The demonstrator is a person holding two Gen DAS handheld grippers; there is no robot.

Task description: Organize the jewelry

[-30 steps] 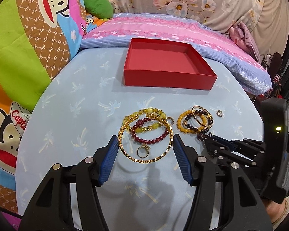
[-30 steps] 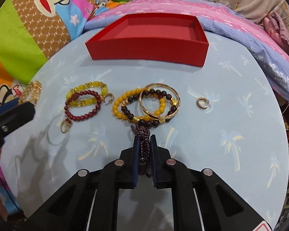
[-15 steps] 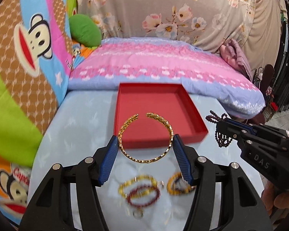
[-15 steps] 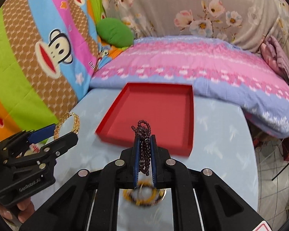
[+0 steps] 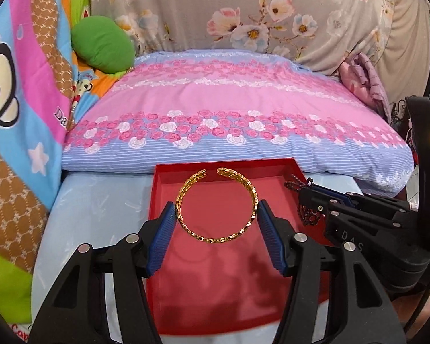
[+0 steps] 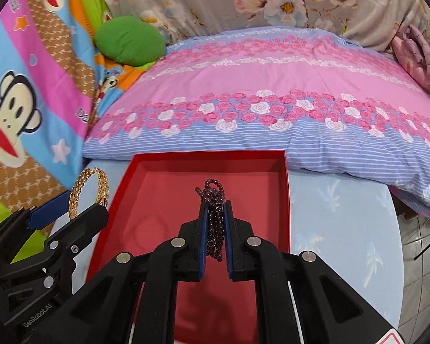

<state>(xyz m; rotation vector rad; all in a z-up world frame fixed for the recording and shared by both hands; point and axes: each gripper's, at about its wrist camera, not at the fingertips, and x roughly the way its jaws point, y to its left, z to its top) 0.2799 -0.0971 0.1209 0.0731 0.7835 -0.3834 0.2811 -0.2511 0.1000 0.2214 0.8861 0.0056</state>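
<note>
A gold open bangle (image 5: 188, 195) hangs level between the blue pads of my left gripper (image 5: 216, 210), which is shut on it above the red tray (image 5: 215, 272). In the right wrist view the same bangle (image 6: 84, 183) shows edge-on at the left, over the tray's left rim (image 6: 111, 209). My right gripper (image 6: 215, 215) is shut on a string of small dark red beads (image 6: 213, 197) that loops out past its tips and dangles over the tray. From the left wrist view those beads (image 5: 309, 215) hang at the tray's right side. The tray's floor looks bare.
The tray sits on a round table with a pale blue palm-print cloth (image 6: 338, 229). A pink and blue floral pillow (image 5: 229, 126) lies right behind the tray. A green cushion (image 5: 103, 44) and cartoon monkey bedding (image 6: 28, 109) fill the left.
Both grippers lifted their pieces off the table and carried them forward over the red tray. The other bracelets and rings on the cloth have dropped out of view.
</note>
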